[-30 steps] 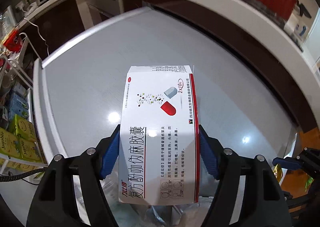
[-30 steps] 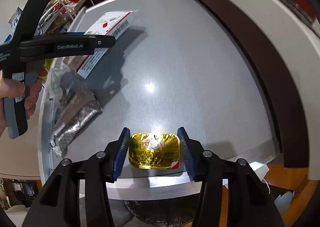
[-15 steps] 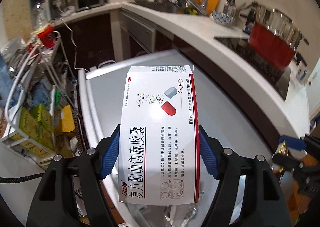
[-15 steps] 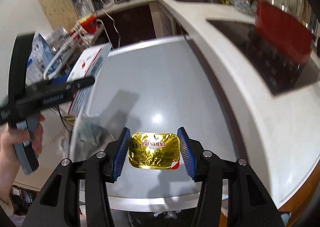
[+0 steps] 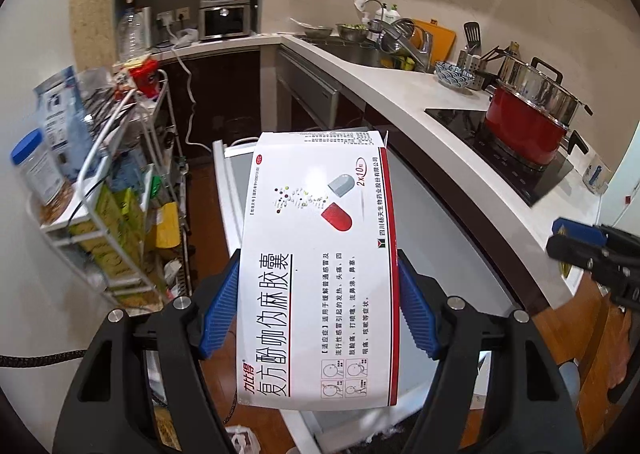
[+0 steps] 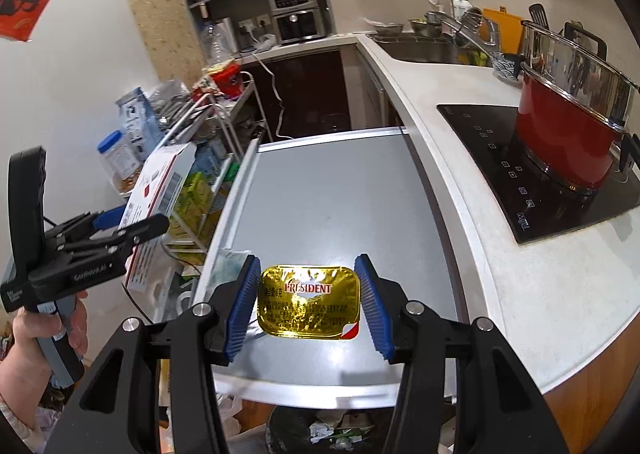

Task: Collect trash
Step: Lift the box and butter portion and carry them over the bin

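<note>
My left gripper (image 5: 320,310) is shut on a white medicine box (image 5: 316,266) with red trim and a capsule picture, held high above the grey table (image 5: 436,230). In the right wrist view that same left gripper (image 6: 120,226) and the medicine box (image 6: 160,190) hang at the left, gripped by a hand (image 6: 36,338). My right gripper (image 6: 306,300) is shut on a gold foil butter packet (image 6: 308,304) printed PRESIDENT, lifted over the table's (image 6: 340,194) near end. A bin with a dark bag and trash (image 6: 328,430) sits below the table edge.
A wire rack (image 5: 116,206) crammed with packets and jars stands left of the table. The white counter (image 6: 472,190) on the right carries a black hob and a red pot (image 6: 572,134). A crumpled wrapper (image 6: 228,266) lies on the table's left edge.
Both grippers rose away from the table with their loads still clamped. The views tilted up from the tabletop to the kitchen shelves, sink and counter.
</note>
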The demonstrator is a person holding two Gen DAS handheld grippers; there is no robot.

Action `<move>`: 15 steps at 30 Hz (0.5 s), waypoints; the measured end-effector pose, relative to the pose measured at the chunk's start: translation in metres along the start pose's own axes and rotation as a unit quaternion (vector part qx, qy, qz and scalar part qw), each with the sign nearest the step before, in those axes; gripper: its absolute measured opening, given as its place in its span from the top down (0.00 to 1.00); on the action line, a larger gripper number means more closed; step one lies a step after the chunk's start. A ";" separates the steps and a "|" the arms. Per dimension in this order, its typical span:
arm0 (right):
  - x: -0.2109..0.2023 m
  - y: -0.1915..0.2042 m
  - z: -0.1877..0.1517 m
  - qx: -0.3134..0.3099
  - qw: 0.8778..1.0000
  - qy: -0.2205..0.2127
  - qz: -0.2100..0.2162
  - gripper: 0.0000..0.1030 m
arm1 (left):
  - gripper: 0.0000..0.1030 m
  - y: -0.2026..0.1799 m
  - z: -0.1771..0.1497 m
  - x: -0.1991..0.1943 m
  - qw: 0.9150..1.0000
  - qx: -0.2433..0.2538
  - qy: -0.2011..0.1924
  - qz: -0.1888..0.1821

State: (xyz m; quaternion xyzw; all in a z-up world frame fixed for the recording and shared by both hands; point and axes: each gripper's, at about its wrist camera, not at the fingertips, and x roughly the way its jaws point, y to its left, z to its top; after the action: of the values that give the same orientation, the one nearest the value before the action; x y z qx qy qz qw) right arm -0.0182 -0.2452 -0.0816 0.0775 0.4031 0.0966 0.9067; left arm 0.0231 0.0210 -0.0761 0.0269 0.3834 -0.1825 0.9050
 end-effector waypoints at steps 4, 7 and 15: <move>-0.011 0.003 -0.011 -0.011 1.000 0.006 0.013 0.53 | 0.31 -0.005 -0.022 -0.021 1.000 -0.007 0.002 0.017; -0.021 0.003 -0.022 -0.018 0.999 0.012 0.024 0.53 | 0.31 -0.010 -0.039 -0.034 1.000 -0.016 0.006 0.026; -0.040 0.005 -0.060 -0.044 0.997 0.044 0.045 0.53 | 0.30 -0.027 -0.093 -0.060 0.998 -0.031 0.039 0.031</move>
State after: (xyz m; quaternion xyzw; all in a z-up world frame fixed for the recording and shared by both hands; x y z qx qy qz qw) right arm -0.0896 -0.2465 -0.0913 0.0515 0.4338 0.1577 0.8856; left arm -0.0878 0.0319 -0.0969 0.0178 0.4230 -0.1412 0.8949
